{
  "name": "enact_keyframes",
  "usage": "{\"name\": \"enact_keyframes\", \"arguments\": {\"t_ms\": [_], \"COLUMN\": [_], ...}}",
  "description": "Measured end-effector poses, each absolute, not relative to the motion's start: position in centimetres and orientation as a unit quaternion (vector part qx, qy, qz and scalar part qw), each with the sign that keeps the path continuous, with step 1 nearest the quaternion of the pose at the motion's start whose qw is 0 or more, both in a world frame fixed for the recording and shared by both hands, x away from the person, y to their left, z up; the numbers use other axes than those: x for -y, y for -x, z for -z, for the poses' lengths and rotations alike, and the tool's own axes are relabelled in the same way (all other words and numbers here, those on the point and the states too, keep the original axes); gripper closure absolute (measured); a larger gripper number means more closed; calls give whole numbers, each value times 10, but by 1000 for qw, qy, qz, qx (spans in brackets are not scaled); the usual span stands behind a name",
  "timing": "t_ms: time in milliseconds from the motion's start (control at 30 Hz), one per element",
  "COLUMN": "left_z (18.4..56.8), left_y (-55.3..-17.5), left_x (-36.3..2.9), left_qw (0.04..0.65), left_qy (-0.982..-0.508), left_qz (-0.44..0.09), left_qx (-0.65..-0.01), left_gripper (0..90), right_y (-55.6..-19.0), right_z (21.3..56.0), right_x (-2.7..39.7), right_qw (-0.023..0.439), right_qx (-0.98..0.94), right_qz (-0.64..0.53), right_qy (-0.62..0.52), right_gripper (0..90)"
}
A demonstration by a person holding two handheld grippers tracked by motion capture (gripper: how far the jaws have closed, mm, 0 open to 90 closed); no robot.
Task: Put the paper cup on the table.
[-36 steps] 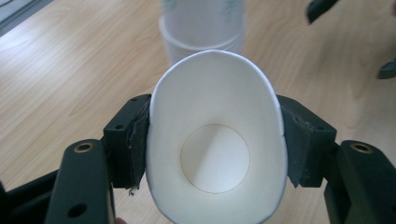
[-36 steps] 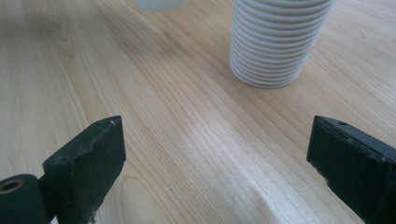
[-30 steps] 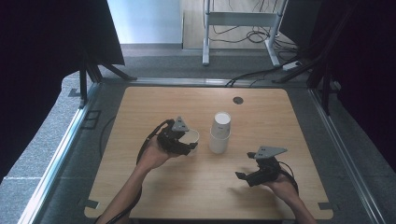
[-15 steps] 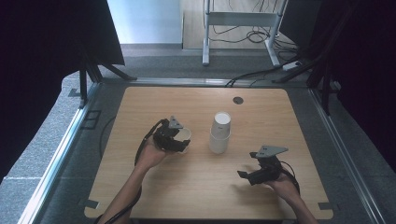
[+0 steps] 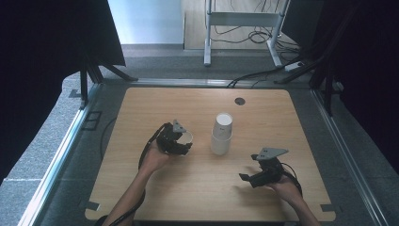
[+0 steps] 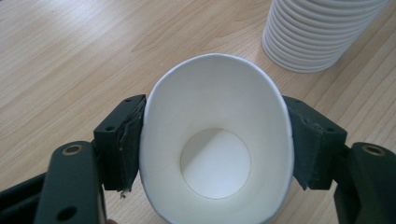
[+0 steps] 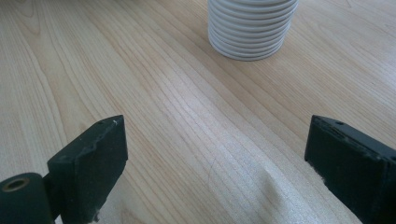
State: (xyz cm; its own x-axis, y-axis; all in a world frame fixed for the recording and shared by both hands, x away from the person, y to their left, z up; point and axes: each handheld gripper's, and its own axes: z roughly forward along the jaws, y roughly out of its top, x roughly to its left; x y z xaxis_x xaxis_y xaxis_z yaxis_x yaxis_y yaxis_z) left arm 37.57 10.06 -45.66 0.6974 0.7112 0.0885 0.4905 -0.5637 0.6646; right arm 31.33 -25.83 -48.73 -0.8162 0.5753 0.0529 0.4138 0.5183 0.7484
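2 grippers are at work over the wooden table (image 5: 141, 188). The left gripper (image 6: 215, 140) pinches a single white paper cup (image 6: 215, 154) by its rim, 1 pad against each side, so the rim is squeezed into an oval. Its jaws have just been easing wider, yet the pads are touching the cup wall on both sides. The cup's mouth faces the left gripper view, showing the round bottom inside. In the high view the left gripper (image 5: 178, 141) and its cup (image 5: 187, 137) sit left of centre, just beside the stack of white paper cups (image 5: 221, 133), which stands upright near the table's middle.

The right gripper (image 5: 258, 175) hangs low over bare wood at the near right, its jaws spread wide with nothing between them; in the right gripper view the stack (image 7: 252, 28) stands well apart ahead of it. A small dark round hole (image 5: 240, 100) marks the table's far edge.
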Motion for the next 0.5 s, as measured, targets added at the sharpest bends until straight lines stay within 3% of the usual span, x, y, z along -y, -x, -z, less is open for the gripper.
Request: {"name": "enact_keyframes", "arguments": {"t_ms": [500], "left_z": [453], "left_y": [-376], "left_x": [-102], "left_qw": [326], "left_qy": [-861], "left_qz": [-164], "left_qx": [-354], "left_gripper": [137], "right_y": [-313], "right_z": [488], "right_x": [257], "right_qw": [100], "right_qx": [-868], "right_qz": [-396], "right_qy": [-283], "right_gripper": [61]}}
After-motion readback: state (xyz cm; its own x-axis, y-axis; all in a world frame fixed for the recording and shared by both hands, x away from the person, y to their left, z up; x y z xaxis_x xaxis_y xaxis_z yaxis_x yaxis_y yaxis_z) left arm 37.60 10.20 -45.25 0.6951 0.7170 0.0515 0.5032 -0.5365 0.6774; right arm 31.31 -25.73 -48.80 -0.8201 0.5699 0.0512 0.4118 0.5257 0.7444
